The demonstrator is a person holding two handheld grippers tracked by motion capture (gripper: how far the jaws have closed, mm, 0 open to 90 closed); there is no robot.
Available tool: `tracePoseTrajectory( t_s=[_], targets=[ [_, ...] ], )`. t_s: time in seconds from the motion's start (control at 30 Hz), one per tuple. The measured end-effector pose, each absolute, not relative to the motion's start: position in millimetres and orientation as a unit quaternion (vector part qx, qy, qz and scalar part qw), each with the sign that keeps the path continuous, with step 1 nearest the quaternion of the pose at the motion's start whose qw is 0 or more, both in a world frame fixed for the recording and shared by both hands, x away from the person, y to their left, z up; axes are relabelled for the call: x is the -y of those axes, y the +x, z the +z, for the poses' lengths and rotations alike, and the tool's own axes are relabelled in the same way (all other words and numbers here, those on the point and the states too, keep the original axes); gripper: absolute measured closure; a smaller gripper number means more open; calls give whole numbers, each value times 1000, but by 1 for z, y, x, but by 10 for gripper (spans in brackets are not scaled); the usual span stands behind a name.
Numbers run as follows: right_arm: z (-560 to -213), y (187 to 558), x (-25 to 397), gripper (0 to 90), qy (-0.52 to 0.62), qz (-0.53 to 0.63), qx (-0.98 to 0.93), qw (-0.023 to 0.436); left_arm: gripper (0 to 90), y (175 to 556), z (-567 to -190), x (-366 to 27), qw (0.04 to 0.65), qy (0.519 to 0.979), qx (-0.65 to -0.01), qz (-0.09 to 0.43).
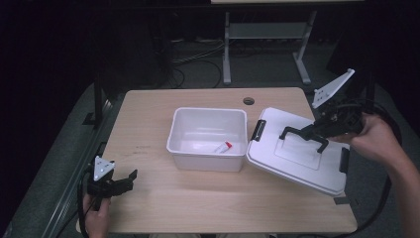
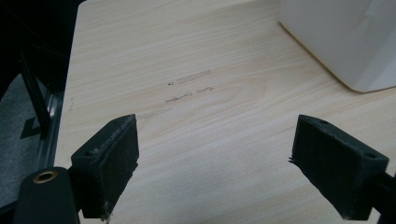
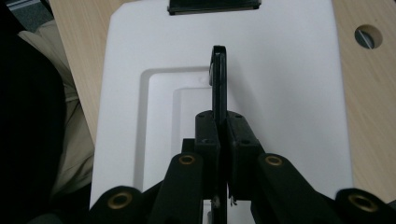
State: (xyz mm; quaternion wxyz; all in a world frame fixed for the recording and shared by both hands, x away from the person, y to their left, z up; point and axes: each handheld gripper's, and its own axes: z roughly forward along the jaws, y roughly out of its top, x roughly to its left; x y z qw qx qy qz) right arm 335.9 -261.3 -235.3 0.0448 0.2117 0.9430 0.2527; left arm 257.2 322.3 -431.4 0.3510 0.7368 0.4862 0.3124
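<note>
now lid handle pinched between right gripper fingers.

This looks like a lab or test room set up for recording rather than a home. A plain light-wood desk with a round cable hole stands in the middle of the frame on grey carpet. At the top centre, the white metal legs of a second desk stand among loose black cables on the floor. Black curtains or dark panels close off the upper left and upper right
</note>
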Motion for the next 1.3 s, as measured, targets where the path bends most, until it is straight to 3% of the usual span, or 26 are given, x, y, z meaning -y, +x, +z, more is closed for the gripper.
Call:
tracePoseTrajectory(
  t_s=[1.3],
  targets=[
    [-211,394,146,845,109,251,-961,25,142,257,-432,-329,356,730,-493,311]
  ],
)
